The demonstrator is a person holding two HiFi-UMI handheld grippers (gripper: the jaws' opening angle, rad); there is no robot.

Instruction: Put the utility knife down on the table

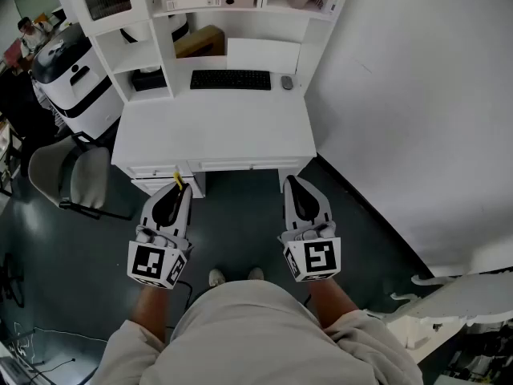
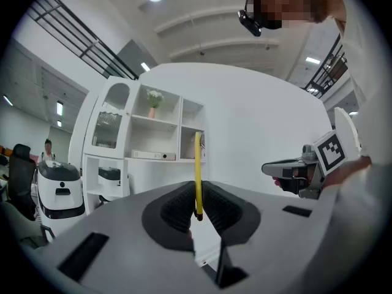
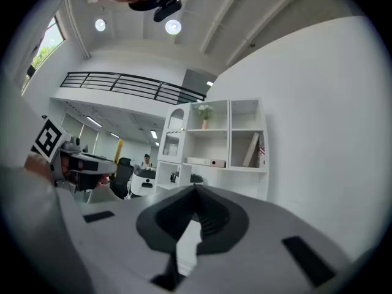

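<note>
Left gripper (image 2: 197, 196): clenched on the utility knife (image 2: 197, 167), which stands upright, short of the desk's front edge
Hard to see: head view gives only a yellow tip (image 1: 177, 179) past the jaws; left gripper view shows it edge-on; blade unclear
Right gripper (image 3: 195, 192): jaws together; nothing between
Desk (image 1: 216, 131): white; keyboard (image 1: 230, 79) at the back edge

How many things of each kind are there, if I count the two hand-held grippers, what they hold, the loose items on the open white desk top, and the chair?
Yellow utility knife: 1
Grey two-jaw grippers: 2 (left gripper shut on the knife, right gripper empty)
Black keyboard: 1
Small grey mouse: 1
Grey office chair: 1
Total: 6
</note>
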